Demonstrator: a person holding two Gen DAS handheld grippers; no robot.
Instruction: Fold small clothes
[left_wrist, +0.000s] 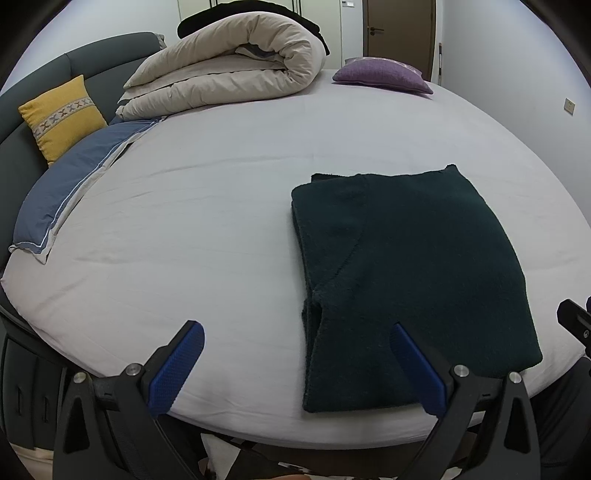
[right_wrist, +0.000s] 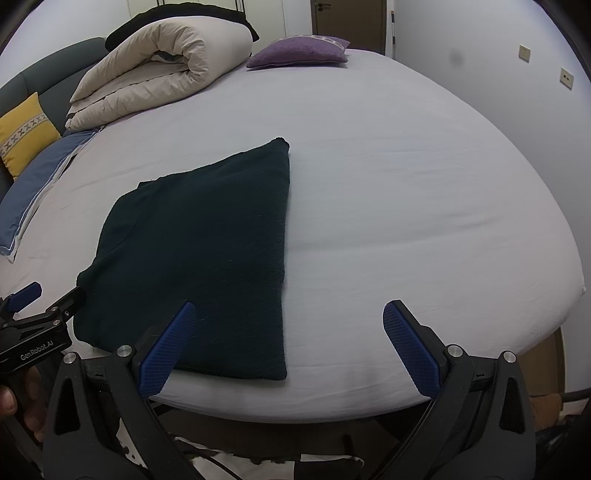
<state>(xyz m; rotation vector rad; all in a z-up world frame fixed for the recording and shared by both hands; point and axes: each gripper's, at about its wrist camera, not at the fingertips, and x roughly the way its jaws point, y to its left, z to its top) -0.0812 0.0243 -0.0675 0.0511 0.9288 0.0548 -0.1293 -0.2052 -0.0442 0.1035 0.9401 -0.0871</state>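
Observation:
A dark green knitted garment lies folded into a rectangle on the white bed sheet, near the front edge. It also shows in the right wrist view. My left gripper is open and empty, above the garment's near left corner. My right gripper is open and empty, above the garment's near right corner. The left gripper also shows at the left edge of the right wrist view.
A rolled beige duvet and a purple cushion lie at the far side of the bed. A yellow cushion and a blue pillow sit at the left by the grey headboard. A door stands behind.

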